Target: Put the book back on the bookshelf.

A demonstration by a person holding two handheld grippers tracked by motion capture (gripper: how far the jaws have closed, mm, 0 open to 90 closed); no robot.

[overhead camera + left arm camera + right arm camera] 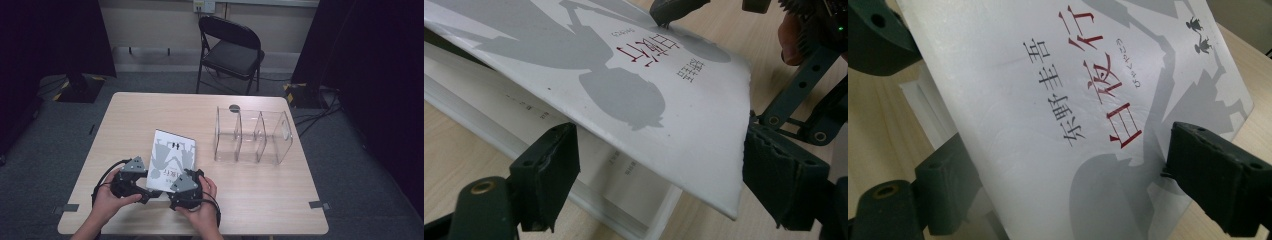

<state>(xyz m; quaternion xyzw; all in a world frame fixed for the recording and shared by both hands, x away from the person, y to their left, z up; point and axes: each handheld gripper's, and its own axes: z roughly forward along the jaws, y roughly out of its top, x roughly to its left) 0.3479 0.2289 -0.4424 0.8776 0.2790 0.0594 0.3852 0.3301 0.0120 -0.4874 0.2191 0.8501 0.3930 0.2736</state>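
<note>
- We see the white book (172,159) lying on the table (260,195) near the person's edge, its front cover (659,125) lifted off the pages.
- Our left claw (659,175) stands apart, the raised cover's corner between its jaws, pads not pressing.
- Our right claw (1058,175) straddles the cover; whether it pinches, we cannot tell.
- A clear divided organizer (252,136) stands well apart to the right.

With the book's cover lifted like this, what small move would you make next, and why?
Probably close the right gripper on the cover: the cover lies between its open fingers, raised off the pages, while the left gripper also stands open around it.
</note>
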